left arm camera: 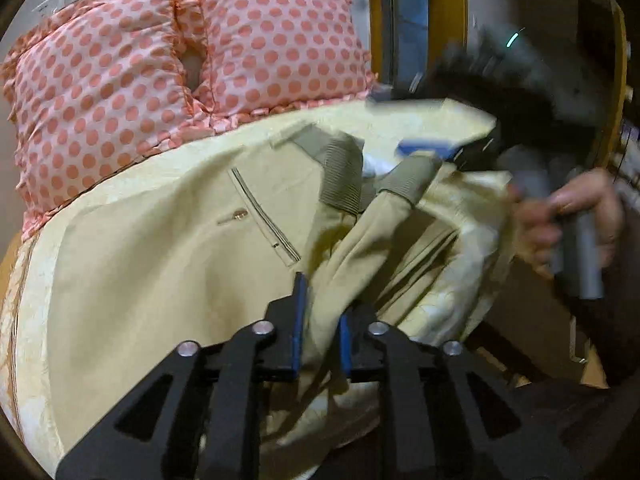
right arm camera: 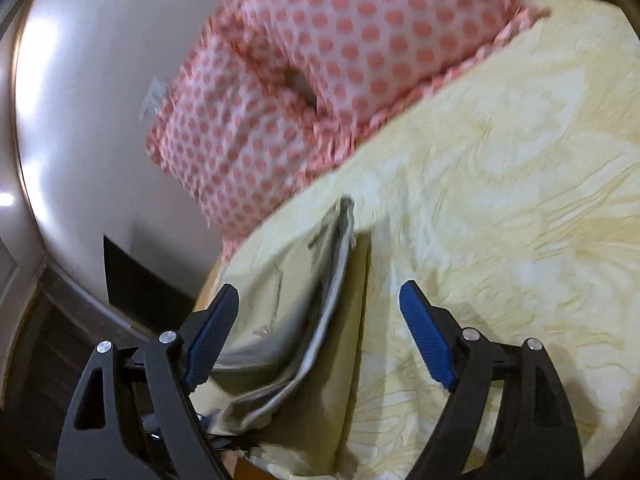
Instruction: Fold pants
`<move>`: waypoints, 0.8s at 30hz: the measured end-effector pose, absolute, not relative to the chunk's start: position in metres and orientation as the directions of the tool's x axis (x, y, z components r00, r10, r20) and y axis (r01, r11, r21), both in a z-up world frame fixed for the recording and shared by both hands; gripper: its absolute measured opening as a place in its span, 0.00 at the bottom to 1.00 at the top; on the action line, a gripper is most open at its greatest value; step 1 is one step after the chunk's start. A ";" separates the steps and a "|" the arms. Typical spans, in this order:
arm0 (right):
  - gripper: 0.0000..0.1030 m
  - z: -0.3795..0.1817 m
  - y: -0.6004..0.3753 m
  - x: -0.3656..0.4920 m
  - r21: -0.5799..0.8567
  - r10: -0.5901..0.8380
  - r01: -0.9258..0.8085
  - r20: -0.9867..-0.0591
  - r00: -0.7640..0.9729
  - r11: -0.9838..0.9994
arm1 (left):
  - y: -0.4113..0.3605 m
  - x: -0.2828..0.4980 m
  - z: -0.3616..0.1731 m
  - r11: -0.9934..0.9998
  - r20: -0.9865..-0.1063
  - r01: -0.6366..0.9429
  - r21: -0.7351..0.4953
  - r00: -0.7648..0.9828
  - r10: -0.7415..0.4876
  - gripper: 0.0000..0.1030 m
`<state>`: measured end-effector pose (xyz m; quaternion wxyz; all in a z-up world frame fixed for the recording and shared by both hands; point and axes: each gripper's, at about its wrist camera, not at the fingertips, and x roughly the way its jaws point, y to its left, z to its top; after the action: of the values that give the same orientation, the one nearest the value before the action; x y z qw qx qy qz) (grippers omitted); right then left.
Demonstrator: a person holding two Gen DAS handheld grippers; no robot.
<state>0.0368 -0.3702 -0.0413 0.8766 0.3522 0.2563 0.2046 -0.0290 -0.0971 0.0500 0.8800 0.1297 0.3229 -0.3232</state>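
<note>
Beige pants (left arm camera: pixel 168 248) with a zip pocket and ribbed grey cuffs lie on the bed. My left gripper (left arm camera: pixel 322 320) is shut on a pant leg, which rises toward the cuff (left arm camera: pixel 404 178). My right gripper (left arm camera: pixel 426 124), blurred, shows in the left wrist view above the cuffs, held by a hand (left arm camera: pixel 568 220). In the right wrist view my right gripper (right arm camera: pixel 320 308) is open, its blue pads (right arm camera: pixel 426 344) wide apart, with the pants' waistband (right arm camera: pixel 320 304) between and below them, not gripped.
Two pink polka-dot pillows (left arm camera: pixel 168 64) lie at the head of the bed, also in the right wrist view (right arm camera: pixel 320 72). A pale yellow patterned bedspread (right arm camera: pixel 500 184) covers the bed. A yellow-framed window or door (left arm camera: pixel 416 20) stands behind. A white wall (right arm camera: pixel 92 140) is left.
</note>
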 end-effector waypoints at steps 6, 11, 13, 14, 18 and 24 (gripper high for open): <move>0.55 -0.051 -0.329 0.068 0.624 0.569 -0.224 -0.431 0.700 0.749 | 0.001 0.000 0.106 0.893 -0.500 0.423 -0.155 0.746 -0.440 0.67; 0.38 -0.054 -0.318 0.081 0.573 0.564 -0.252 -0.467 0.681 0.780 | 0.073 0.088 0.069 0.928 -0.679 0.176 -0.329 0.639 -0.362 0.48; 0.38 -0.054 -0.319 0.085 0.580 0.571 -0.252 -0.470 0.673 0.775 | 0.081 0.109 0.051 0.908 -0.715 0.163 -0.385 0.570 -0.405 0.47; 0.38 -0.055 -0.320 0.088 0.587 0.577 -0.252 -0.470 0.668 0.769 | 0.081 0.117 0.046 0.900 -0.722 0.170 -0.401 0.546 -0.425 0.47; 0.19 -0.056 -0.319 0.090 0.598 0.623 -0.297 -0.462 0.631 0.744 | 0.074 0.131 0.040 0.883 -0.727 0.203 -0.423 0.506 -0.464 0.47; 0.14 -0.053 -0.330 0.109 0.683 0.716 -0.331 -0.408 0.566 0.651 | 0.058 0.141 0.034 0.875 -0.744 0.243 -0.419 0.460 -0.484 0.04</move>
<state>0.1090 -0.3302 -0.0526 0.8401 0.2784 0.3461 0.3114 0.1413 0.0577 0.0343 0.8448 -0.1276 0.4730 -0.2151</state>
